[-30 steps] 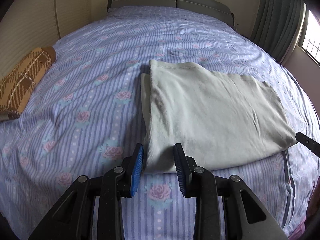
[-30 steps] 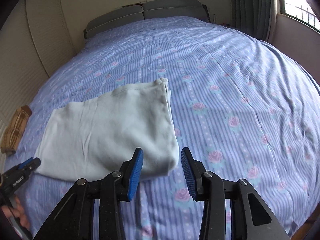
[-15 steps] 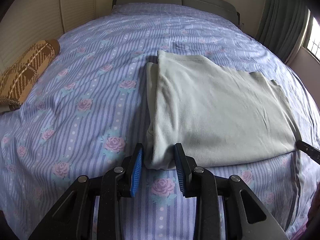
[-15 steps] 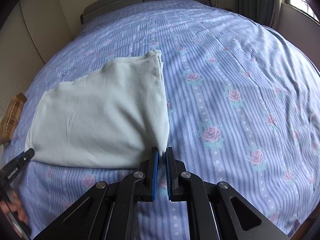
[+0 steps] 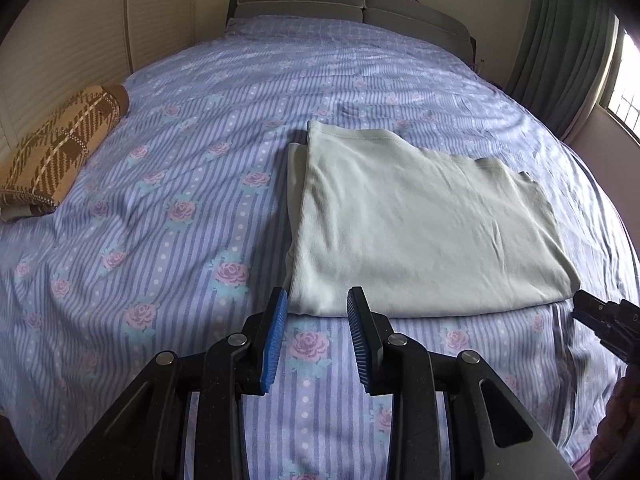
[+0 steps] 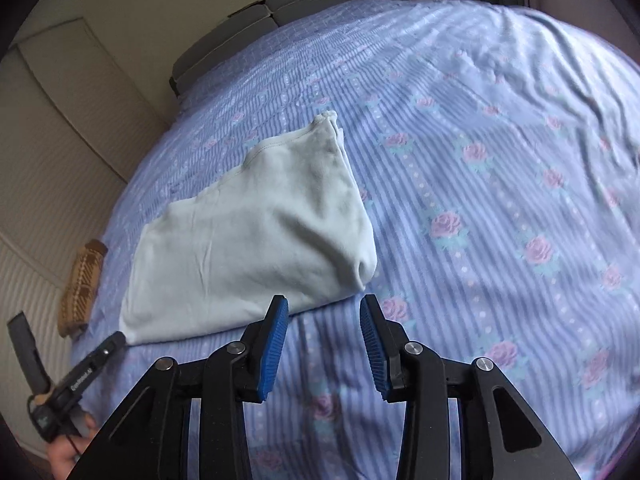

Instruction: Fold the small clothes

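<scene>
A pale green folded garment (image 5: pixel 420 224) lies flat on the bed; it also shows in the right wrist view (image 6: pixel 256 240). My left gripper (image 5: pixel 316 332) is open and empty, just short of the garment's near left corner. My right gripper (image 6: pixel 324 336) is open and empty, just short of the near right corner, which is slightly puffed up. The right gripper's tip (image 5: pixel 600 316) shows at the right edge of the left wrist view, and the left gripper (image 6: pixel 80 376) shows at the lower left of the right wrist view.
The bed carries a blue striped sheet with roses (image 5: pixel 180 216). A brown plaid folded cloth (image 5: pixel 56 152) lies at the bed's left edge. A grey headboard (image 5: pixel 352 4) stands at the far end, with curtains and a window (image 5: pixel 624 80) to the right.
My right gripper, shut on the garment's near right corner half a second ago, has opened and drawn back. My left gripper has drawn back a little from the near left corner.
</scene>
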Demonstrator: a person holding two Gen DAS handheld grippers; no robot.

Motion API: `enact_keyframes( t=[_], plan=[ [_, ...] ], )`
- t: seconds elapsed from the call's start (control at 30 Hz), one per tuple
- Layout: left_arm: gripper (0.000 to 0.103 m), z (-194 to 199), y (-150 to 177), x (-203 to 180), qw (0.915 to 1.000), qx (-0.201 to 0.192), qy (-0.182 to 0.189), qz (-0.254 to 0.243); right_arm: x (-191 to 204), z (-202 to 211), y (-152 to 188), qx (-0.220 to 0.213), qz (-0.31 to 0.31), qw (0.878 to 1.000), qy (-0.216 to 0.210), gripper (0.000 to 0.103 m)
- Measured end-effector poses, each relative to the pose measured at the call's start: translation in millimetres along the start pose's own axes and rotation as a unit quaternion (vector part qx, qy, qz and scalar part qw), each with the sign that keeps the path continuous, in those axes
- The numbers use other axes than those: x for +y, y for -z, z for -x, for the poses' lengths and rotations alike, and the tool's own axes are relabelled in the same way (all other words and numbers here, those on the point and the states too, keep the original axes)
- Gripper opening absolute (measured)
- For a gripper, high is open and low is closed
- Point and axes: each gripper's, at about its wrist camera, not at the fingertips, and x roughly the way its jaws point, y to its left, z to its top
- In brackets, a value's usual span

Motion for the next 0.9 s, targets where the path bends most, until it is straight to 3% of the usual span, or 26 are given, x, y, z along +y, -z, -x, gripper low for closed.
enact_keyframes(
  t=[0.13, 0.33, 0.47, 0.73, 0.9],
  plan=[
    [0.031, 1, -2, -4, 1.0, 0.001, 0.003, -0.001, -21, -18, -1, 0.009, -0.074, 0.996, -0.044, 0.039],
    [0.031, 5, -9, -9, 1.0, -0.006, 0.006, -0.002, -22, -34, -17, -0.016, -0.1, 0.993, -0.066, 0.038],
    [0.031, 7, -11, -7, 1.0, -0.008, 0.004, 0.002, -16, -37, -24, -0.022, -0.095, 0.994, -0.051, 0.02],
    [0.031, 20, -15, 13, 0.9996, -0.017, -0.001, 0.02, 20, -14, -32, -0.056, -0.016, 0.998, 0.015, 0.013],
    [0.031, 39, -17, 43, 0.9985, -0.033, -0.015, 0.041, 78, 5, -40, -0.094, 0.081, 0.99, 0.062, 0.013]
  ],
)
